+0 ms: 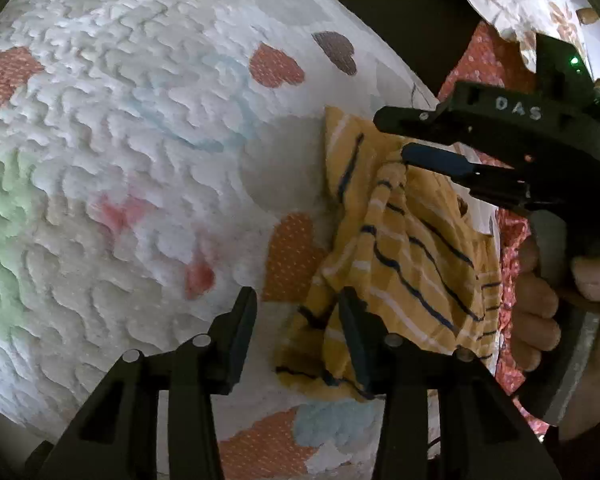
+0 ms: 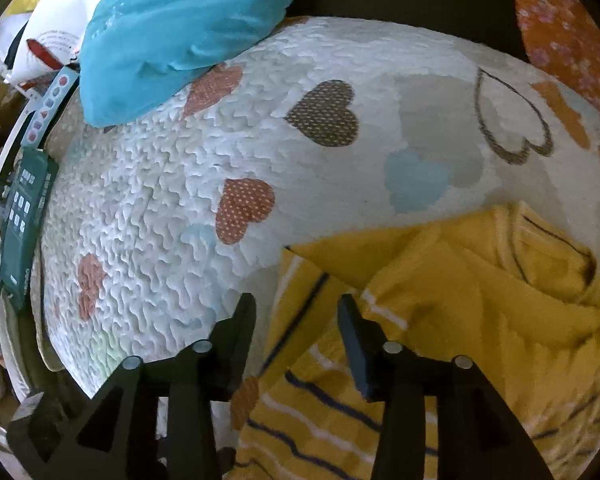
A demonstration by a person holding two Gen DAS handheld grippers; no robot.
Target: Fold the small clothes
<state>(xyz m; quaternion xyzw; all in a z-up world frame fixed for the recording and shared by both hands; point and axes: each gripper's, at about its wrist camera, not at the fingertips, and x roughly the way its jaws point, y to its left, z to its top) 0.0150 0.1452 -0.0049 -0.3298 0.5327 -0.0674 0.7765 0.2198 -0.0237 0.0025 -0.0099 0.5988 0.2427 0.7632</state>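
Note:
A small yellow garment with navy and white stripes (image 1: pixel 400 248) lies bunched on the heart-print quilt (image 1: pixel 140 140). My left gripper (image 1: pixel 296 312) is open, its right finger at the garment's near edge. My right gripper shows in the left wrist view (image 1: pixel 404 136), over the garment's far part with cloth bunched up at its fingers. In the right wrist view the right gripper (image 2: pixel 296 316) is open over the garment's (image 2: pixel 440 320) left edge on the quilt (image 2: pixel 300 152).
A turquoise pillow (image 2: pixel 180 32) lies on the quilt's far side. Boxes and packages (image 2: pixel 24 216) stand along the left edge. An orange floral cloth (image 2: pixel 568 32) lies at the right. The dark gap (image 1: pixel 412 20) behind the quilt marks its far edge.

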